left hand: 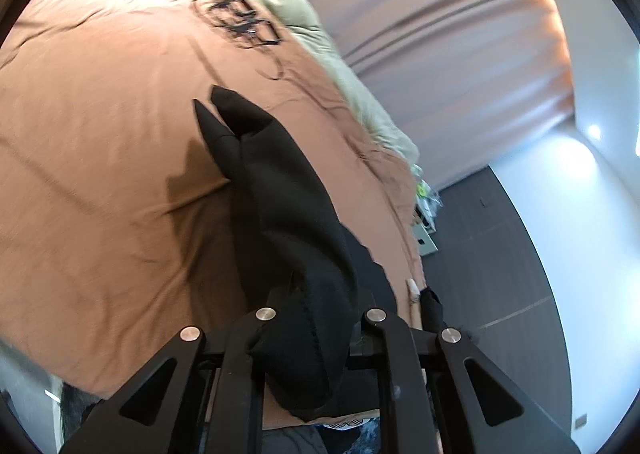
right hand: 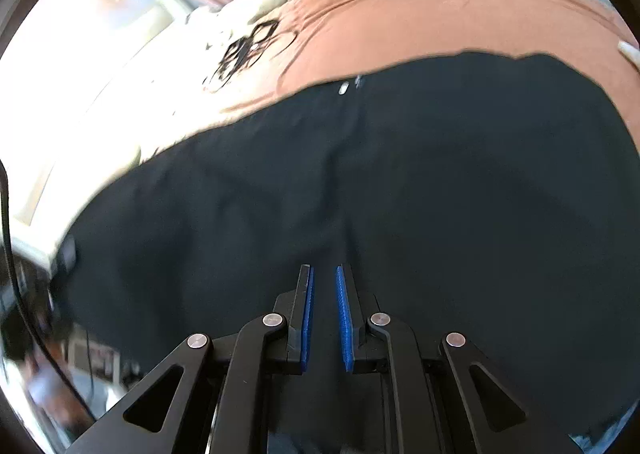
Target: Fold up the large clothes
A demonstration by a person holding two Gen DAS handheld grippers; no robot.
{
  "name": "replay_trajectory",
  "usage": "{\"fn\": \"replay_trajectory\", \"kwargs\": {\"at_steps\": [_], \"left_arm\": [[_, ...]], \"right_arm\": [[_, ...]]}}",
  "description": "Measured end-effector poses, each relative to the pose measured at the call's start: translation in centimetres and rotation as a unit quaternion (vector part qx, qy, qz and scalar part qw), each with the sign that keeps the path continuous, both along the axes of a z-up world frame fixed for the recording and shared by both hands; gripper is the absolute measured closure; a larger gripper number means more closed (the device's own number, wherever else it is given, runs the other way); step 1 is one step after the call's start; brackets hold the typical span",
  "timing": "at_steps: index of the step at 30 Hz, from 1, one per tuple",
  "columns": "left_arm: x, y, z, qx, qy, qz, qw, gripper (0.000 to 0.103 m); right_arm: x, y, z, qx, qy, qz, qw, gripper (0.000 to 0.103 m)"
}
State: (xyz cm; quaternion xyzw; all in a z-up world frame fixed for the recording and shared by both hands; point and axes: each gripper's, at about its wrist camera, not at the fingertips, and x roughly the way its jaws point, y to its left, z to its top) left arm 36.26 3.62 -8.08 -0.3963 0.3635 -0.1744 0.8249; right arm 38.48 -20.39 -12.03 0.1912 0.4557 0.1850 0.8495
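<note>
1. A black garment (left hand: 288,213) is seen bunched between the jaws of the left gripper (left hand: 320,294); the jaws are closed on a thick fold of it, and the fingers themselves are hidden by the cloth
2. The gripped fold is raised off the bed, with a pointed end of fabric extending forward over the rust-brown duvet (left hand: 100,173)
3. In the right wrist view, the same black garment (right hand: 400,193) is spread wide across the duvet (right hand: 440,13) and fills most of the frame
4. The jaws of the right gripper (right hand: 323,274) are nearly closed, with a narrow gap left between the blue pads (right hand: 307,314); no cloth is pinched between them, and the garment is seen beyond them
5. A tangle of black cable (left hand: 240,19) is located on the duvet, well apart from the garment
6. A pale green blanket (left hand: 360,93) is laid along the far edge of the bed, beside a pink curtain (left hand: 440,13)
7. Dark flooring (left hand: 480,254) is visible past the bed edge
</note>
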Motion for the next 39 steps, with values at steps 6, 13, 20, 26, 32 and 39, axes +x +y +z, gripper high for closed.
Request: {"fn": "replay_trajectory", "kwargs": {"at_steps": [6, 13, 20, 26, 32, 39], "left_arm": [[0.5, -3.7, 3.1, 0.019, -0.025, -0.036, 0.9989, 0.089], [1.6, -9.5, 4.6, 0.040, -0.035, -0.088, 0.9947, 0.089], [2.1, -15.0, 6.1, 0.059, -0.043, -0.141, 0.9874, 0.089], [3.1, -20.8, 5.8, 0.074, -0.034, -0.189, 0.9785, 0.089], [4.2, -28.7, 2.9, 0.110, 0.003, -0.256, 0.9603, 0.089], [4.2, -35.0, -0.7, 0.131, 0.061, -0.317, 0.9373, 0.076]], "right_arm": [[-3.4, 1.2, -3.6, 0.010, 0.028, 0.024, 0.999, 0.090], [-2.8, 1.5, -7.1, 0.037, 0.031, 0.015, 0.999, 0.093], [-4.0, -0.7, -6.8, 0.078, 0.027, 0.032, 0.996, 0.094], [-7.0, -6.1, -4.5, 0.092, -0.002, -0.014, 0.996, 0.093], [-10.3, -12.4, -3.8, 0.100, -0.006, -0.080, 0.992, 0.093], [-13.2, -18.4, -4.4, 0.108, -0.002, -0.156, 0.982, 0.062]]}}
